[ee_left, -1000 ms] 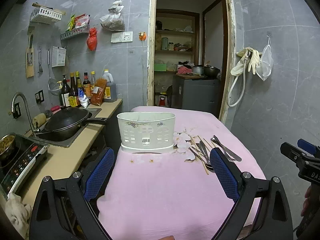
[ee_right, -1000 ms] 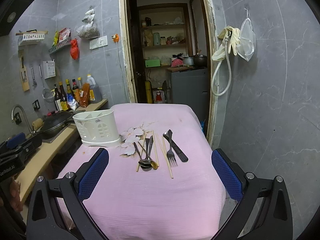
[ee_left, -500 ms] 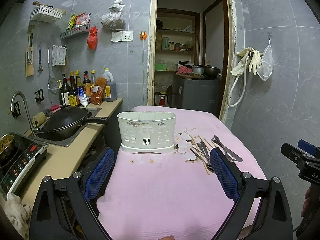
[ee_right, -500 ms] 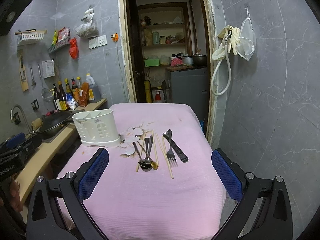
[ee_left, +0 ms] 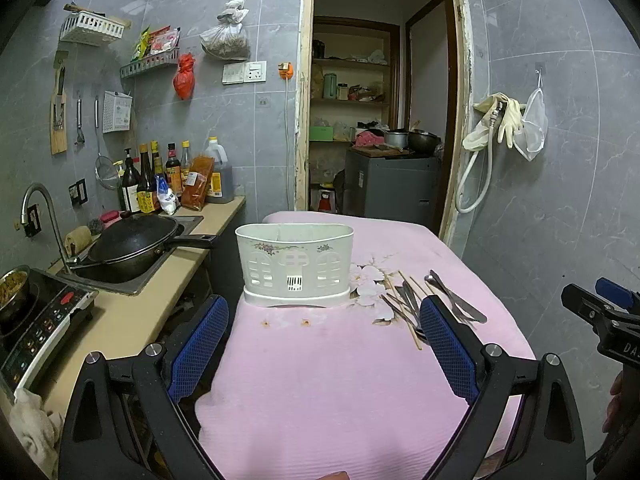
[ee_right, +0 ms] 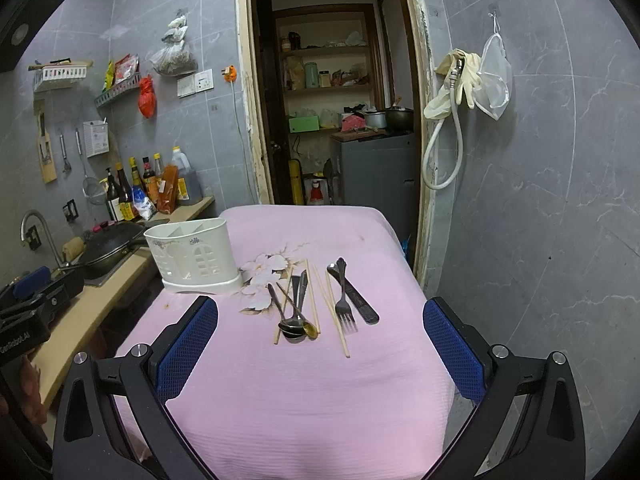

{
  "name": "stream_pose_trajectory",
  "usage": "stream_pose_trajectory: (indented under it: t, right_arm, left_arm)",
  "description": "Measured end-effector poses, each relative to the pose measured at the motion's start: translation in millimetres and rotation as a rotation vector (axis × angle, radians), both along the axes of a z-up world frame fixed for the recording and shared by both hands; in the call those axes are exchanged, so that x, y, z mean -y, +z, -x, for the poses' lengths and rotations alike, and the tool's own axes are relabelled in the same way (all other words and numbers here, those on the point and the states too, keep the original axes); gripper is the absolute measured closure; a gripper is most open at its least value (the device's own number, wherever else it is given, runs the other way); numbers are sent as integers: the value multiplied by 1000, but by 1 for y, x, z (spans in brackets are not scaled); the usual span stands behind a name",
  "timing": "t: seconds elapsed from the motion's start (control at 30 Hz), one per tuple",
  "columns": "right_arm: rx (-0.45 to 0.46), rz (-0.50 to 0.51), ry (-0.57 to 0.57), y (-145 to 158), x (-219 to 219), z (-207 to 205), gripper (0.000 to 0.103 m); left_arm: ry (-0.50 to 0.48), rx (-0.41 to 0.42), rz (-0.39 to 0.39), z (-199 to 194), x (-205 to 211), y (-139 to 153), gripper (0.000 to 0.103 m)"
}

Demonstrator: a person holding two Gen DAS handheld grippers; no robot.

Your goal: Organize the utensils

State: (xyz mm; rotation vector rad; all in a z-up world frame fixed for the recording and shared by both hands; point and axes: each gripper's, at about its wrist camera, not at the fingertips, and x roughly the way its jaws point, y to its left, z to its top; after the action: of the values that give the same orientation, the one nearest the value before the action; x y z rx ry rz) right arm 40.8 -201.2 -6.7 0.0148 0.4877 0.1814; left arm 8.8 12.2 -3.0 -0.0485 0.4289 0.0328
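Note:
A white utensil holder with divided compartments stands on the pink-covered table; it also shows in the right wrist view. To its right lies a loose pile: spoons, a fork, a knife and wooden chopsticks. The pile also shows in the left wrist view. My left gripper is open and empty, in front of the holder. My right gripper is open and empty, just short of the pile.
A counter runs along the table's left with a wok in the sink, an induction cooker and bottles. A doorway opens behind the table. A tiled wall is close on the right.
Both views have shifted very slightly; the right gripper has edged a little towards the pile. Nothing on the table has moved.

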Motion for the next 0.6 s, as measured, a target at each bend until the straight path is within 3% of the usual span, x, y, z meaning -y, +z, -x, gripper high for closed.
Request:
stream_pose_trajectory:
  t: [0.6]
  right_arm:
    - [-4, 0, -1, -1, 1, -2, 0]
  left_arm:
    - [2, 0, 0, 0, 1, 0, 9]
